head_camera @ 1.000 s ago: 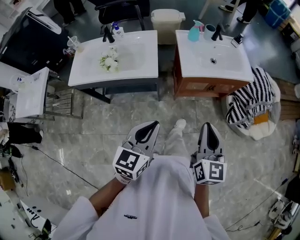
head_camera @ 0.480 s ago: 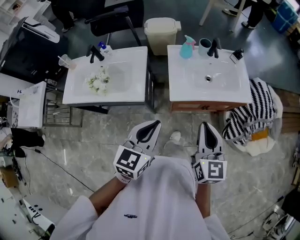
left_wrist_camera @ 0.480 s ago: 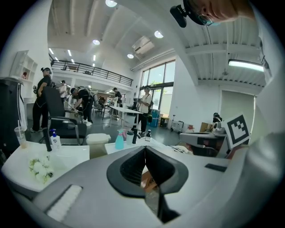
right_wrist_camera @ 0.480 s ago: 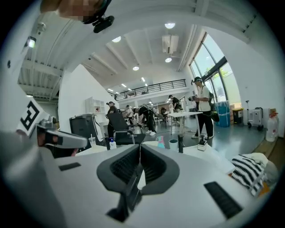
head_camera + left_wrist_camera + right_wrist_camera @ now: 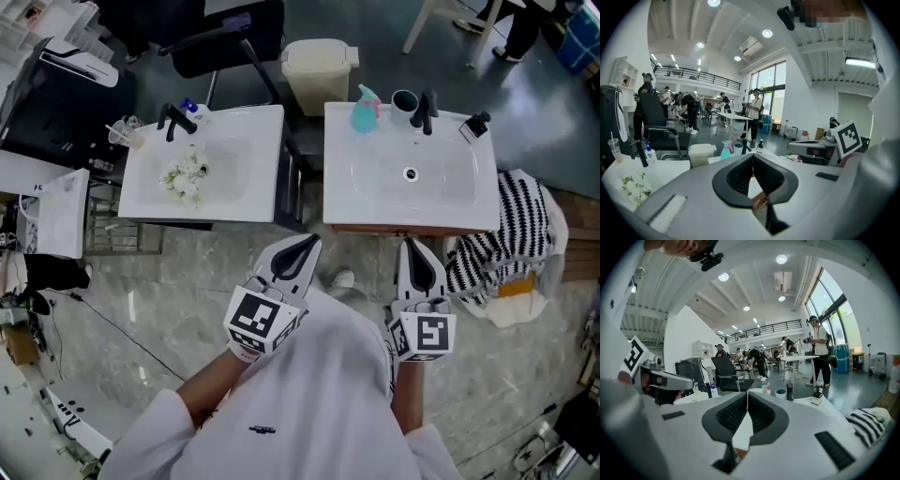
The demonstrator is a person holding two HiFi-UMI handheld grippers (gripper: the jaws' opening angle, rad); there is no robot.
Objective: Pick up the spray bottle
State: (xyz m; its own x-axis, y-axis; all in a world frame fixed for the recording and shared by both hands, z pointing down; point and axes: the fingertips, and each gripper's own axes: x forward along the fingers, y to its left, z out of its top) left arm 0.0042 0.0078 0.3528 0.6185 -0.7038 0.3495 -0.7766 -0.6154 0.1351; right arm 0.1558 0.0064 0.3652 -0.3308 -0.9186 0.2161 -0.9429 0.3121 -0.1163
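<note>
the left hand-held gripper (image 5: 300,253) and the right hand-held gripper (image 5: 416,255) both had their jaws pressed together, with nothing between them. the teal spray bottle (image 5: 364,109) stood upright, long axis vertical, at the far edge of the sink tabletop (image 5: 455,202), just beside a cup (image 5: 404,103). it lay well ahead of both, left of the right one and right of the left one. neither looked clearly nearer.

The right-hand sink top (image 5: 459,202) carries a spray bottle (image 5: 364,111) and cup (image 5: 404,103).
</note>
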